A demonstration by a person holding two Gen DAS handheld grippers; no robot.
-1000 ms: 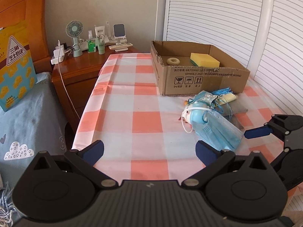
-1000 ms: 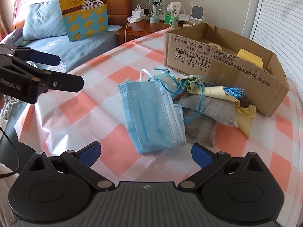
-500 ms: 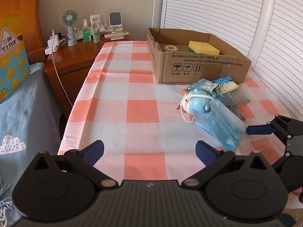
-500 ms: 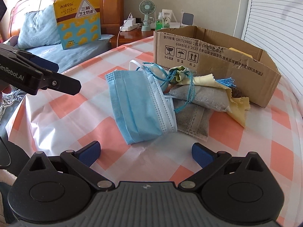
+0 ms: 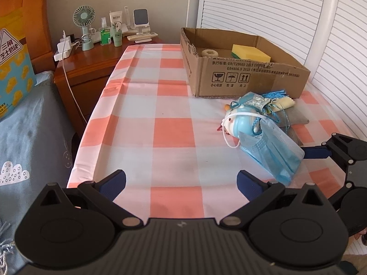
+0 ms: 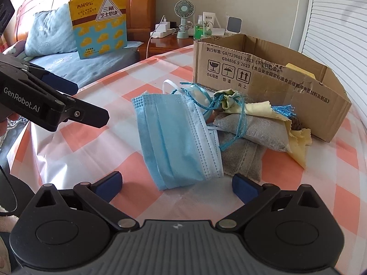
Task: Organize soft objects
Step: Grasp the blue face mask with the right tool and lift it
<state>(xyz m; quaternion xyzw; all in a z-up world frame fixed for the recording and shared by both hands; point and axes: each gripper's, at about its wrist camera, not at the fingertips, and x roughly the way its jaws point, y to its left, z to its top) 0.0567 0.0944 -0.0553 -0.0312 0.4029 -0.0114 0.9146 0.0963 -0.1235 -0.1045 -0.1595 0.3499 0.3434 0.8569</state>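
Both grippers [image 5: 181,184] [image 6: 175,183] spread wide; right near face mask [image 6: 174,137], seemingly not touching.

Over the last second the right gripper [image 6: 176,184] moved closer to the blue face mask [image 6: 176,137], its spread jaws now flanking the mask's near edge.

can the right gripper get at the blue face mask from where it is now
Probably yes. The right gripper is open, and the blue face mask lies on top of the pile, just ahead of its fingers with only bare tablecloth between. The left gripper is off to the side.
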